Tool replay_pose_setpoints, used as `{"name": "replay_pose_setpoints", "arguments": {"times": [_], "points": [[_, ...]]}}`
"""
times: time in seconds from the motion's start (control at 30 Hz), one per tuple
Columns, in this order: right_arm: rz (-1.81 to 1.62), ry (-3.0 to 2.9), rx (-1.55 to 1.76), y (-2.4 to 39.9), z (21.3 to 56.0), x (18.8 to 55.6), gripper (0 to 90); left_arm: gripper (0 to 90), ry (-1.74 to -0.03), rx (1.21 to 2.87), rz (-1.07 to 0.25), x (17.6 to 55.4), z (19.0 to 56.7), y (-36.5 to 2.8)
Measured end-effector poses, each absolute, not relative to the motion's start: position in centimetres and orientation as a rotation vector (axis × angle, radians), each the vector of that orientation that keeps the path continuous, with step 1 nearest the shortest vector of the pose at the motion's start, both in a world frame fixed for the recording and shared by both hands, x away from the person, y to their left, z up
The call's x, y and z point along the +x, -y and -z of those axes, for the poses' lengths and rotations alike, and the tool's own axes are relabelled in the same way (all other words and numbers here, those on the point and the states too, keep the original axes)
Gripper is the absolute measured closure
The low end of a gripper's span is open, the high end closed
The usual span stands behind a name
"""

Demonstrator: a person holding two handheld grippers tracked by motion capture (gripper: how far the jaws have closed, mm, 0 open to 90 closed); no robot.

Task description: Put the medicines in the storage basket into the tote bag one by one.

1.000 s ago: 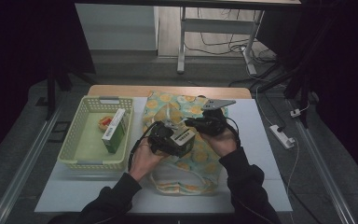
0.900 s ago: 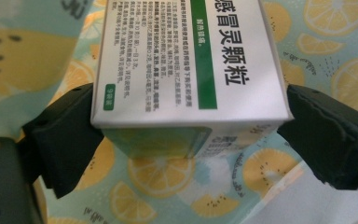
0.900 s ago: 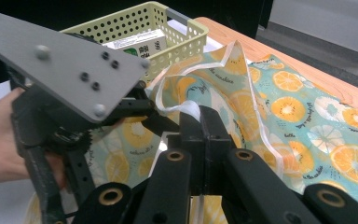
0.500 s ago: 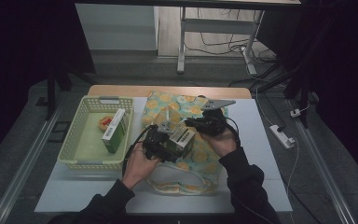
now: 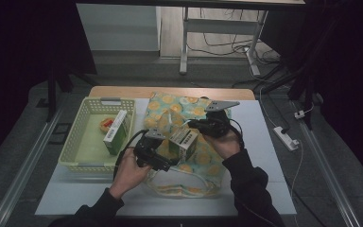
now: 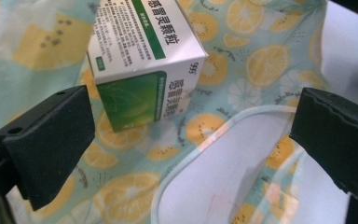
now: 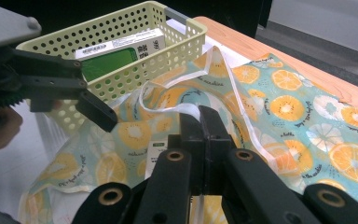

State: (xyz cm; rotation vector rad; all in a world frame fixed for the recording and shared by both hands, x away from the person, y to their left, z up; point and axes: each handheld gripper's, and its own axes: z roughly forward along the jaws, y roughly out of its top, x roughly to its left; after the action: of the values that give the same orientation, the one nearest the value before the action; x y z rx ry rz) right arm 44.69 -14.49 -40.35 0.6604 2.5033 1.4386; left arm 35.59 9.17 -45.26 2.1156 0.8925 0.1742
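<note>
pulled back toward the basket (image 5: 78, 144) since a second ago, left gripper (image 5: 163, 158), jaws just opened wide and empty. box (image 5: 183, 142) released: standing on the fruit-print bag (image 5: 196, 111), just beyond the jaw tips, apart from both pads (image 6: 51, 140). right gripper (image 7: 200, 126) pinched shut on the bag's white strap (image 7: 186, 108), holding the fabric up. possibly resting at the bag's mouth rather than inside, hard to tell. second box (image 5: 116, 132) waiting in the basket; likely next: fetching it.
</note>
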Motion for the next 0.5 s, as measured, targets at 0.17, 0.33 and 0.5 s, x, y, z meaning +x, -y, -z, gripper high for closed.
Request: {"name": "replay_pose_setpoints", "arguments": {"times": [0.17, 0.33, 0.5], "points": [[-1.440, -2.503, 0.660, 14.5, 40.3, 44.6, 89.8, 0.0, -0.882, 2.097, -0.163, 35.0, 44.7, -10.2], [-1.440, -2.501, 0.664, 14.7, 40.3, 44.7, 89.8, 0.0, -0.885, 2.094, -0.176, 34.6, 44.3, -11.6], [-1.438, -2.501, 0.661, 14.7, 40.3, 44.7, 89.8, 0.0, -0.913, 2.095, -0.204, 34.4, 44.0, -13.0]]}}
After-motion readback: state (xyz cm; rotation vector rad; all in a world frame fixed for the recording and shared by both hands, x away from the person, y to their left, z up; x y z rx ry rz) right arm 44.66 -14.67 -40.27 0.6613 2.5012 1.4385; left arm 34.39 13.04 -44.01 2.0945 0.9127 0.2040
